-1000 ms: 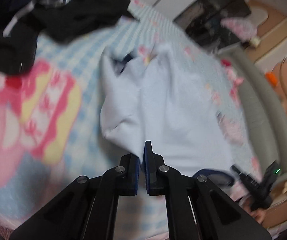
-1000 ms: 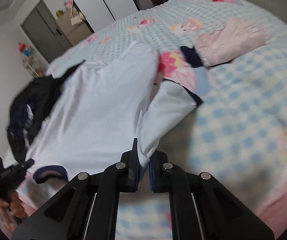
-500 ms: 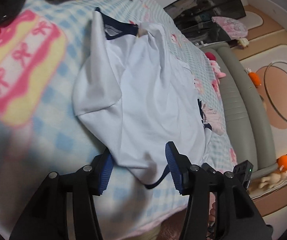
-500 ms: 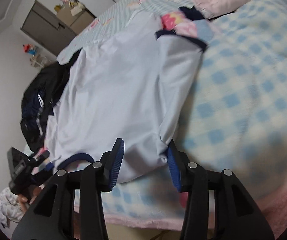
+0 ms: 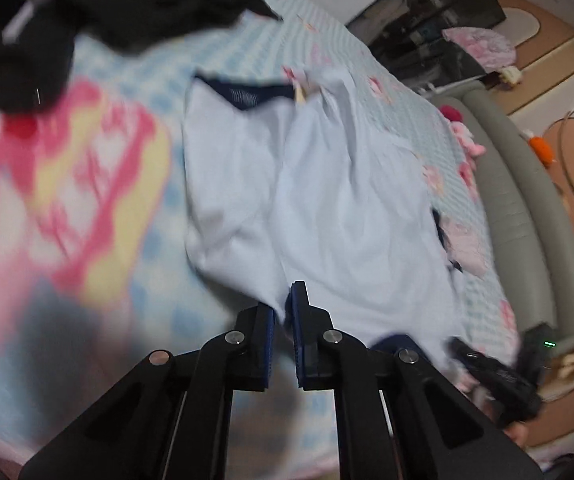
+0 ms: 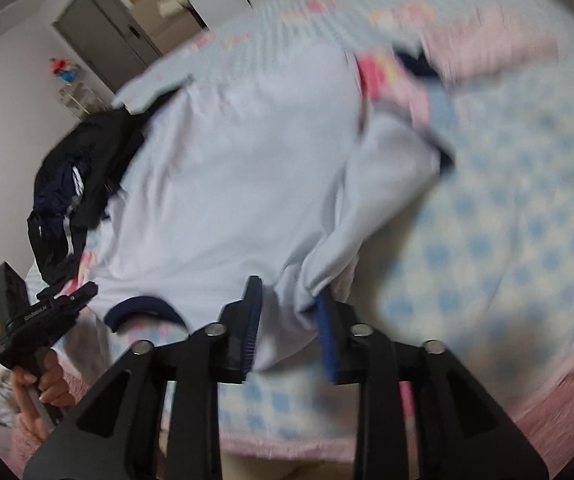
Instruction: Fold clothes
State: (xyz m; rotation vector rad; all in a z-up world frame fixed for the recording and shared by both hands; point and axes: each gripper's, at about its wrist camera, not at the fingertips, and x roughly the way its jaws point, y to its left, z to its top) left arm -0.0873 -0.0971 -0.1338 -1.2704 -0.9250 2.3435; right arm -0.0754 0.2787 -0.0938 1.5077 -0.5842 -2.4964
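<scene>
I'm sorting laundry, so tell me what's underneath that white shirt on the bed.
The white shirt lies on a blue checked bedspread with pink cartoon prints. At its far side a pink garment pokes out. Anything beneath its middle is covered.
</scene>
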